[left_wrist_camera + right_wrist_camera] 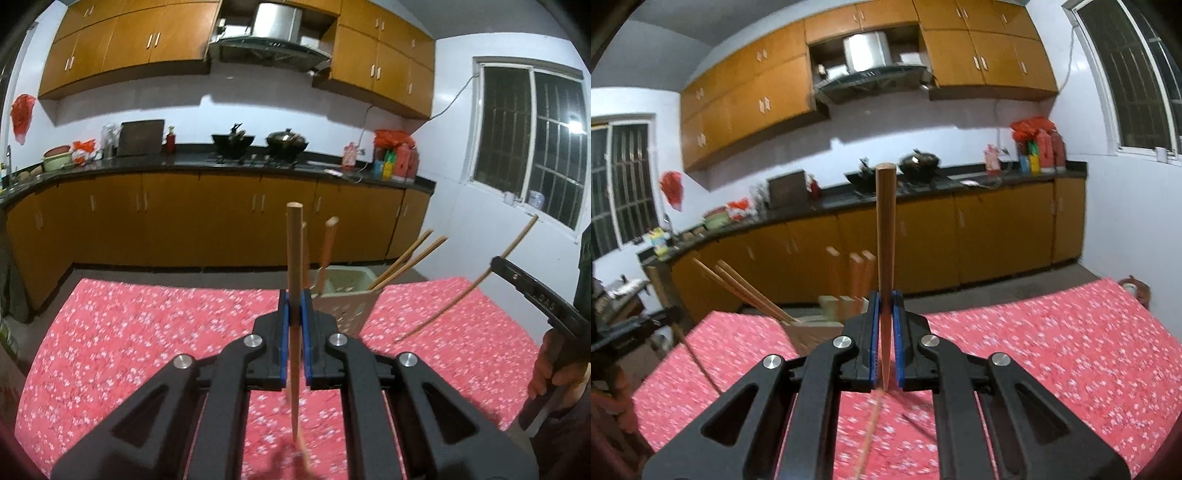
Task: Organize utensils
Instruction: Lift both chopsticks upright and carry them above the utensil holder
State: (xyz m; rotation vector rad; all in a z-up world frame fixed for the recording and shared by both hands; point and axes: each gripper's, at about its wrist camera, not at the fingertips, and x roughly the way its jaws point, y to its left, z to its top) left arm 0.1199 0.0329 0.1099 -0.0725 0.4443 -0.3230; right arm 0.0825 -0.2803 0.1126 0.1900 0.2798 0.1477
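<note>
My left gripper [294, 306] is shut on a wooden chopstick [294, 251] that stands upright between its blue pads, above the red floral tablecloth [147, 332]. Just behind it stands a pale green utensil holder [345, 295] with several chopsticks leaning out. My right gripper [885, 310] is shut on another chopstick [885, 229], also upright. The holder [827, 314] shows partly behind the right gripper, with chopsticks [750, 291] leaning left. In the left wrist view the right gripper [532, 291] is at the right, its chopstick [469, 288] slanting.
The table stands in a kitchen with brown cabinets and a dark counter [221, 162] carrying woks and bottles. A window [532, 144] is on the right wall. A hand [554, 369] holds the right gripper's handle at the table's right edge.
</note>
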